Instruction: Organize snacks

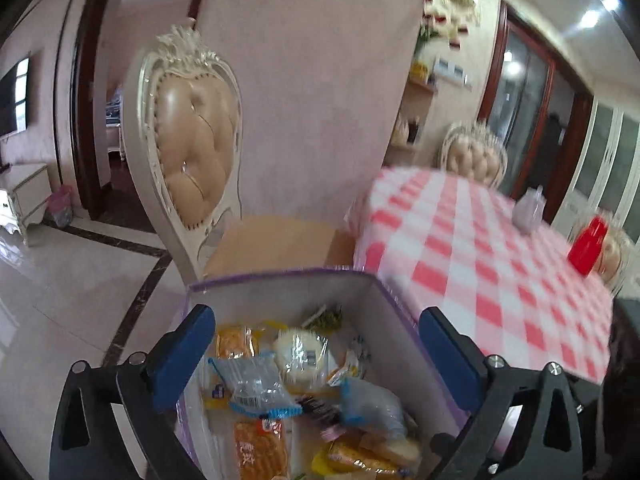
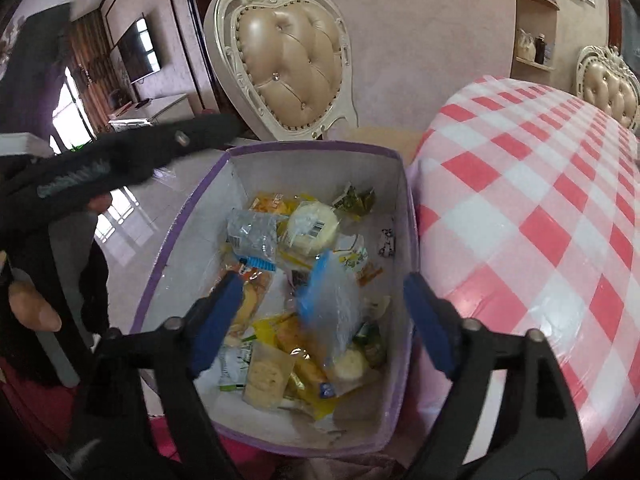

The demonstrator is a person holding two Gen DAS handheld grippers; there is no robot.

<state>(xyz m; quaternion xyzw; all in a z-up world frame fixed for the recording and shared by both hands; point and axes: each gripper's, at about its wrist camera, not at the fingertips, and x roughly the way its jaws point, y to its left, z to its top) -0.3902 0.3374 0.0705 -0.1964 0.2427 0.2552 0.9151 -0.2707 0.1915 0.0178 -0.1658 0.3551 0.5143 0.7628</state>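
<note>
Both tongs (image 1: 316,352) (image 2: 324,316) open over box (image 2: 400,168); lower snacks (image 2: 280,360) buried, labels blurred

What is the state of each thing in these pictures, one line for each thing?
box: open, no lid on it, standing beside the table.
snack packets: piled loose inside the box.
left gripper: fingers wide apart, holding nothing.
right gripper: fingers apart above the box, holding nothing.
red bottle: upright on the table, cap on.
table: covered with a checked cloth.
</note>
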